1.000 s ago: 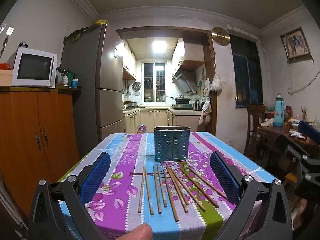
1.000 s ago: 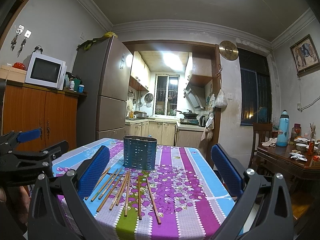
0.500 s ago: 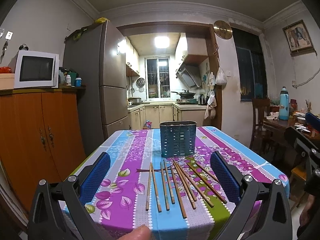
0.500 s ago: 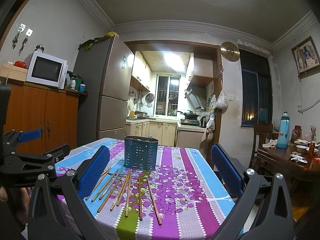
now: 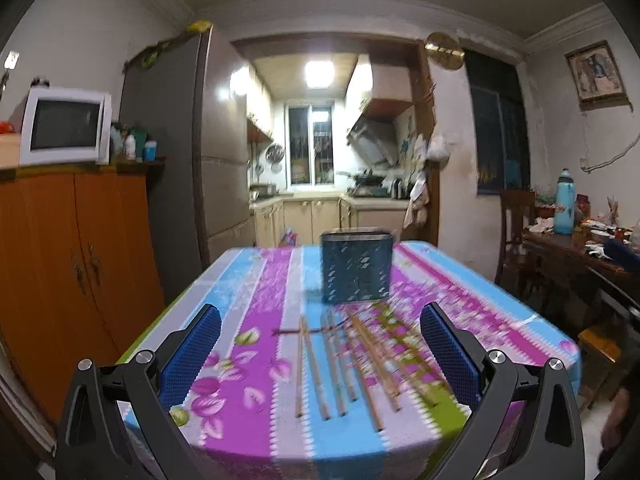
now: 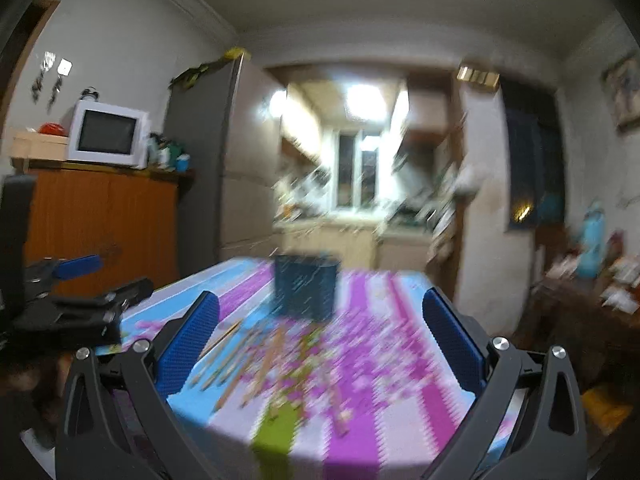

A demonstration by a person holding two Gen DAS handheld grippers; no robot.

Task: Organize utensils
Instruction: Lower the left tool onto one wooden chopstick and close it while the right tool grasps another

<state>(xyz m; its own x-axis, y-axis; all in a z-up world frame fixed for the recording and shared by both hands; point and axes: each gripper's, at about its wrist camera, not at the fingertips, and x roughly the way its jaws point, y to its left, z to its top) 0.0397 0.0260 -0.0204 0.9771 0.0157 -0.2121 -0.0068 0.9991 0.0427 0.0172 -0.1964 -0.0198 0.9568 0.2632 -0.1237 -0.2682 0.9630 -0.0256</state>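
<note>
Several wooden chopsticks (image 5: pixel 344 364) lie fanned out on the striped floral tablecloth (image 5: pixel 248 360), near its front edge. Behind them stands a dark blue perforated utensil holder (image 5: pixel 355 267), upright. My left gripper (image 5: pixel 320 350) hangs open in front of the table edge, nothing between its blue pads. In the right wrist view, which is blurred by motion, the chopsticks (image 6: pixel 256 360) and the holder (image 6: pixel 306 290) show again. My right gripper (image 6: pixel 320 344) is open and empty too. The left gripper (image 6: pixel 80 300) appears at that view's left edge.
An orange wooden cabinet (image 5: pixel 60 264) with a white microwave (image 5: pixel 64 126) stands left of the table, and a grey fridge (image 5: pixel 176 152) behind it. A cluttered side table (image 5: pixel 588 248) and a chair (image 5: pixel 516 216) are on the right. The kitchen doorway lies beyond.
Both grippers have pulled back and risen a little from the table, so the table looks smaller and farther. Both views are now motion-blurred, the right one more. Jaws stay open.
</note>
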